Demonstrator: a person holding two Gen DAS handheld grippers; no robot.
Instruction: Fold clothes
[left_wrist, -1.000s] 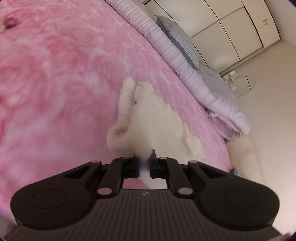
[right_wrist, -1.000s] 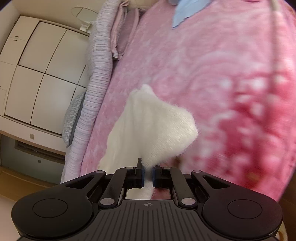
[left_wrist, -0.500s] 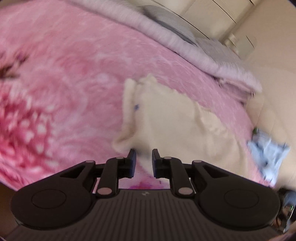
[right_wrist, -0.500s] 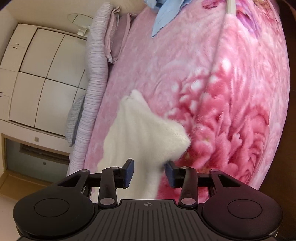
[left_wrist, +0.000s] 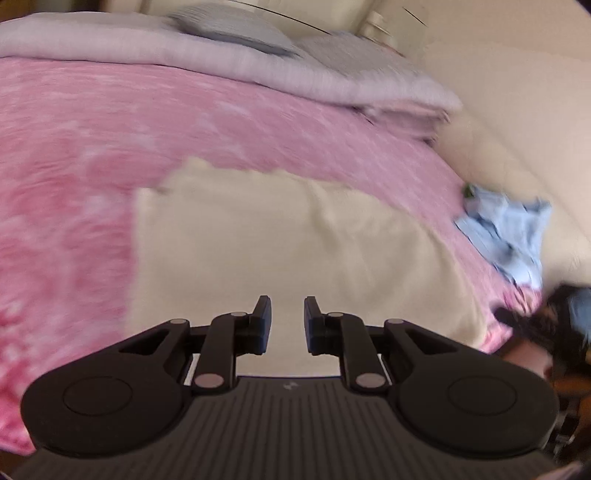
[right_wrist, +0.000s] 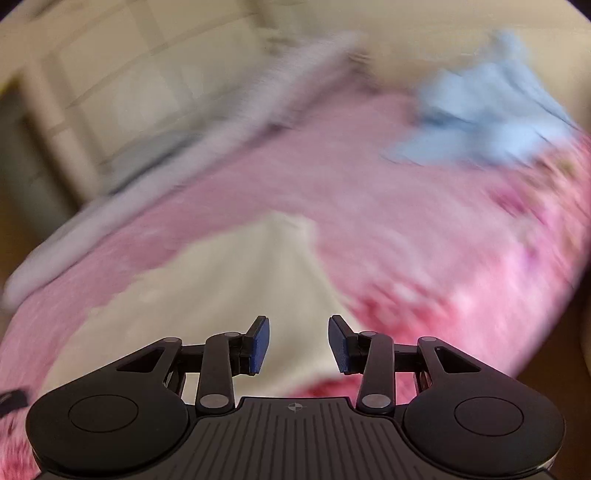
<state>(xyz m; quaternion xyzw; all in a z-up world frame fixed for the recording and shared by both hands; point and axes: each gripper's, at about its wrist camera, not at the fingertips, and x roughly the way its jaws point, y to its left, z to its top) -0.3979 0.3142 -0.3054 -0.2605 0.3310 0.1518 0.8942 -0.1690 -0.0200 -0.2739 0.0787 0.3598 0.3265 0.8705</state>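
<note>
Left wrist view is showing my left gripper (left_wrist: 287, 319) and right gripper (right_wrist: 298, 343), fingers spread, hovering over a soft, light cream garment (left_wrist: 295, 240); I'm judging its corners the best hold.

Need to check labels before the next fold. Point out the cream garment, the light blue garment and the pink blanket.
cream garment (left_wrist: 295, 243): left wrist view, the flat middle of the cloth.
light blue garment (right_wrist: 491, 110): right wrist view, centre of the crumpled heap.
pink blanket (left_wrist: 110, 122): left wrist view, bare stretch beyond the cream cloth.
</note>
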